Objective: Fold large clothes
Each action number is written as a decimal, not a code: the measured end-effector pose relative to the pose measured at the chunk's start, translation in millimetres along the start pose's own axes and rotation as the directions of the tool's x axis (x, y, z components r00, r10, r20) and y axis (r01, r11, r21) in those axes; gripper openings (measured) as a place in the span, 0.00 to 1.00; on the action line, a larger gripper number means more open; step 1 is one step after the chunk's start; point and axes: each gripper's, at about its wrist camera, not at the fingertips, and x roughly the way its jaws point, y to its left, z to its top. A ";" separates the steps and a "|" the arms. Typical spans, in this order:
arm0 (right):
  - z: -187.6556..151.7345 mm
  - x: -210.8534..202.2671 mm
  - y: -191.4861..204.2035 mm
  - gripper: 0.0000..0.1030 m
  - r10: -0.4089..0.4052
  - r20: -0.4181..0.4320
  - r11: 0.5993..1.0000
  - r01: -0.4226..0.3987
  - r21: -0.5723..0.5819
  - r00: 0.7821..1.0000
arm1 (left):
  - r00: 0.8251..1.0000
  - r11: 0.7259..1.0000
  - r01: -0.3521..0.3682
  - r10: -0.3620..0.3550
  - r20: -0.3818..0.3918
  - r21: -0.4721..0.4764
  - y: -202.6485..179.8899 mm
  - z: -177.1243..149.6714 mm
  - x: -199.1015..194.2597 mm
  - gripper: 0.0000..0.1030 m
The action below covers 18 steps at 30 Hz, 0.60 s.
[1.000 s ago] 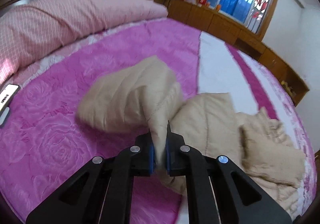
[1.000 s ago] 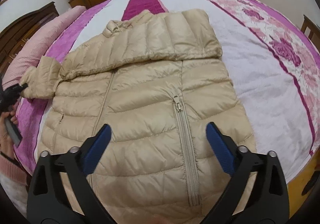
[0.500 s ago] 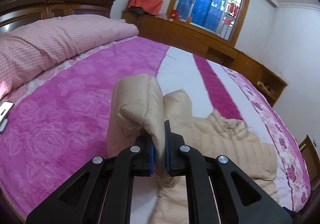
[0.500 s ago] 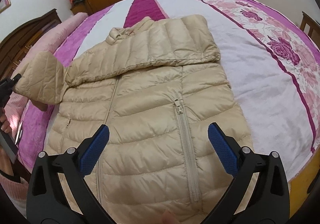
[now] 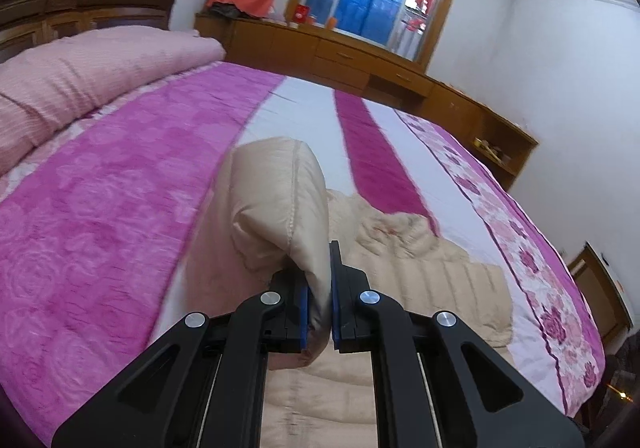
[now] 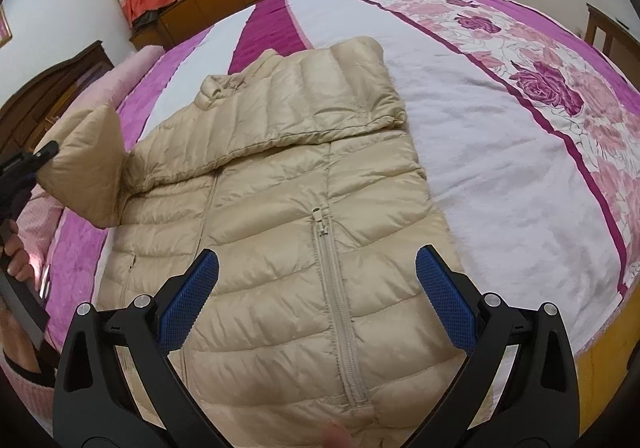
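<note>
Pink quilt (image 5: 80, 88) on bed; wooden cabinets (image 5: 340, 56); window (image 5: 372, 4).

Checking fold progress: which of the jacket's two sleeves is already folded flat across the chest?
The sleeve on the zipper's side, lying across the jacket. The other sleeve is raised, pinched in the left gripper.

I see a beige quilted down jacket (image 6: 280, 216) on a bedspread (image 6: 500, 152) striped magenta and white with pink roses; my gripper pads (image 6: 444, 296) are blue, the pillow (image 5: 80, 80) looks pink-checked.
</note>
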 end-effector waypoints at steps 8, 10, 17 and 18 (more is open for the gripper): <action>-0.5 6.6 -14.9 0.95 -0.001 -0.010 0.999 0.002 0.040 1.000 | 0.989 0.996 0.079 -0.074 -0.129 0.035 -38.1 -29.3 39.5 0.09; -1.1 8.3 -17.3 0.95 0.002 -0.013 0.999 -0.001 0.046 1.000 | 0.984 0.995 0.093 -0.086 -0.159 0.040 -43.9 -39.3 47.9 0.09; -3.8 10.4 -26.1 0.95 0.004 -0.017 0.998 -0.003 0.067 1.000 | 0.964 0.992 0.108 -0.089 -0.250 0.065 -57.9 -68.9 74.9 0.09; -4.1 10.5 -27.6 0.95 0.004 -0.017 0.998 -0.003 0.071 1.000 | 0.960 0.991 0.109 -0.086 -0.266 0.073 -60.1 -74.2 79.7 0.09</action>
